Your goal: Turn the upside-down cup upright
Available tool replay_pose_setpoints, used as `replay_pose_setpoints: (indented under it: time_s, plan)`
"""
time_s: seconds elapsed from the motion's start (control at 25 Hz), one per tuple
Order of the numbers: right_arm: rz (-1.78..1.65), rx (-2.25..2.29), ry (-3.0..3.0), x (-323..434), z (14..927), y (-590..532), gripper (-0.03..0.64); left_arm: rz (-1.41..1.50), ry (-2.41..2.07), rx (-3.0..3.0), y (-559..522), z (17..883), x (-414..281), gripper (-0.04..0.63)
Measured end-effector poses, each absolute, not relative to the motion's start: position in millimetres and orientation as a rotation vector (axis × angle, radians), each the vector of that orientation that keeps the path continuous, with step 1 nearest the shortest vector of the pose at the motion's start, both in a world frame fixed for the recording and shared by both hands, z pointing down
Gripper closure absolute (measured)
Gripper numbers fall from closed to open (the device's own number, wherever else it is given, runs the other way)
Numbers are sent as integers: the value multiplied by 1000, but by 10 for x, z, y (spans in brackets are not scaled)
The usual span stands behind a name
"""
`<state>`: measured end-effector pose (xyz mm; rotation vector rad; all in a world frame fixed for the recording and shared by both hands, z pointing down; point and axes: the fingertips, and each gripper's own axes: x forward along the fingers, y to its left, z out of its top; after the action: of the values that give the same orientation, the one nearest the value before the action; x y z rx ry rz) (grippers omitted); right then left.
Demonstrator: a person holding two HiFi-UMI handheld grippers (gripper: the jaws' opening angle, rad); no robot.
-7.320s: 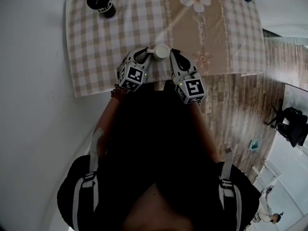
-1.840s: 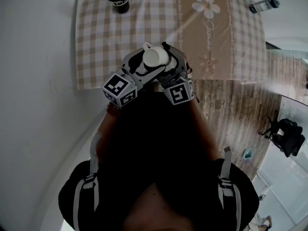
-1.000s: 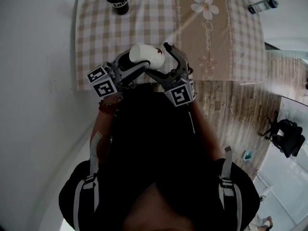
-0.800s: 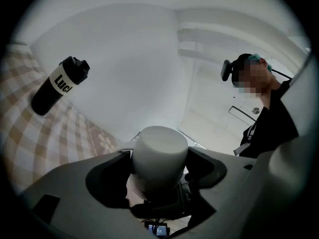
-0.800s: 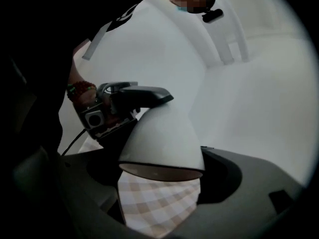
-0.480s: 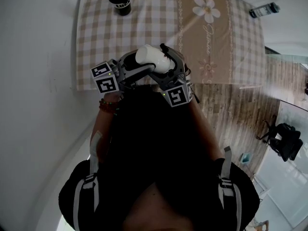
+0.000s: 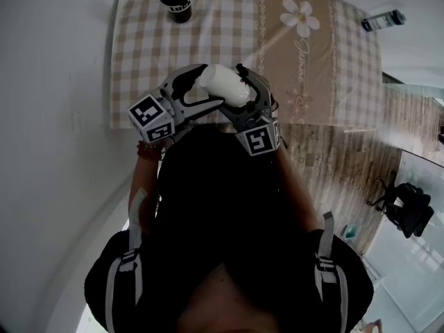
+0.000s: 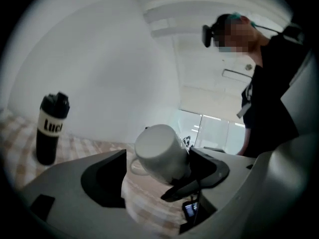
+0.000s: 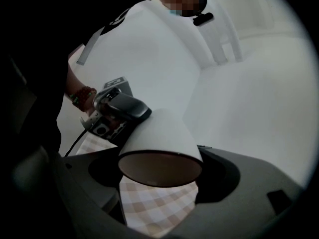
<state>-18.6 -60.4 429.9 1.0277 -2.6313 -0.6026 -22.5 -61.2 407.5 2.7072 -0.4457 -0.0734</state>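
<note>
The white ceramic cup (image 7: 227, 85), bare inside, hangs sideways over the near part of the check-clothed bench (image 7: 208, 26). The right claw (image 9: 159, 178) pinches it, and the jaws of the left claw (image 8: 157, 176) are opening around its base. A second ago the left claw alone pinched it.

The desk (image 7: 139, 54) is viewed steeply from above by the head camera, from well off; the white cup (image 7: 225, 87) is faced closely from opposite ends, base in the left gripper view, mouth in the right; it is shared by all three.
</note>
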Motion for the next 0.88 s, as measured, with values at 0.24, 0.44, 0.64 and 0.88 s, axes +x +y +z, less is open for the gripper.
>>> replay_pose_setpoints:
  time_s: [0.24, 0.44, 0.64, 0.88]
  plan:
    - [-539, 893, -2719, -234, 4321, -469, 199, 376, -392, 3226, -356, 4176, -273, 175]
    - [-573, 675, -2697, -390, 4492, -284, 199, 393, -160, 3238, -239, 4240, -272, 175]
    - [-616, 582, -2695, -511, 4521, -173, 199, 205, -3, 3007, -156, 4193, -260, 195]
    - [-610, 531, -2674, -485, 4563, -164, 198, 202, 16, 2926, -132, 4297, -156, 195]
